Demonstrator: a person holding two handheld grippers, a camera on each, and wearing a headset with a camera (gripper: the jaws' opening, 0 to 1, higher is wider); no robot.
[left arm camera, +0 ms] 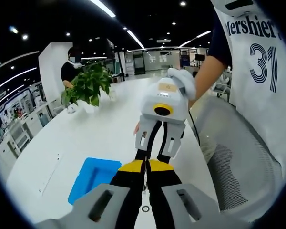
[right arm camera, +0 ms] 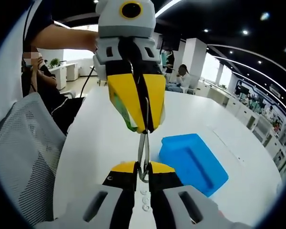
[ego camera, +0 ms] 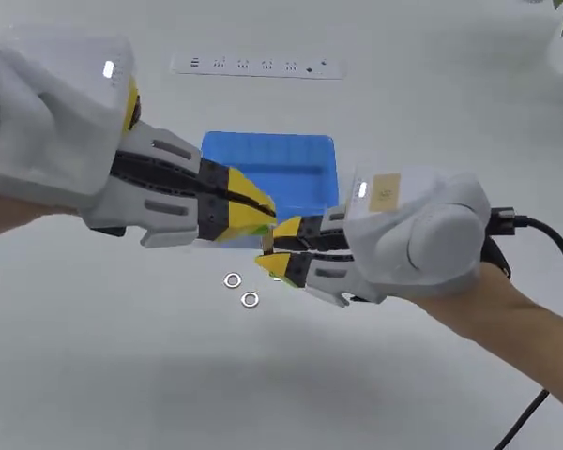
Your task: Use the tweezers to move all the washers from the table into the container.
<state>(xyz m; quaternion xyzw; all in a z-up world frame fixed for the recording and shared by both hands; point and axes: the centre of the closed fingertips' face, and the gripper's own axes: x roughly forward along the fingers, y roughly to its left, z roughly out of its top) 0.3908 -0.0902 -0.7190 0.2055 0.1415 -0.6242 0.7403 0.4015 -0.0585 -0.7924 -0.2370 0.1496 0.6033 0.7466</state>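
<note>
Head view: a blue container (ego camera: 267, 173) is sitting on the white table (ego camera: 403, 112), with bare tabletop lying open in front of it and to both sides. A power strip (ego camera: 258, 66) is lying well beyond its far edge. The left gripper (ego camera: 263, 217) is reaching in from the left with its body raised. The right gripper (ego camera: 267, 255) is coming in level from the right, trailing a black cable (ego camera: 554, 253). Their tips are meeting nose to nose over the container's near edge. Two washers (ego camera: 232, 280) are lying flat on the table just in front of that edge, one (ego camera: 250, 299) slightly nearer.

Right gripper view: the tweezers (right arm camera: 143, 152) are spanning the two grippers, long axis running straight from this gripper's jaws up into the left gripper's. Both pairs of jaws are pinching narrowly on them. Which end carries the tips I cannot tell. The container is lying to the right of the tweezers, and small washers are lying on the table below them.

Left gripper view: this gripper's jaws are standing almost together, facing the right gripper. The container is lying to their left and one washer is showing on the table beneath them. A plant (left arm camera: 88, 86) is standing far beyond the container, and a mesh chair (left arm camera: 238, 167) is sitting off the table's edge.
</note>
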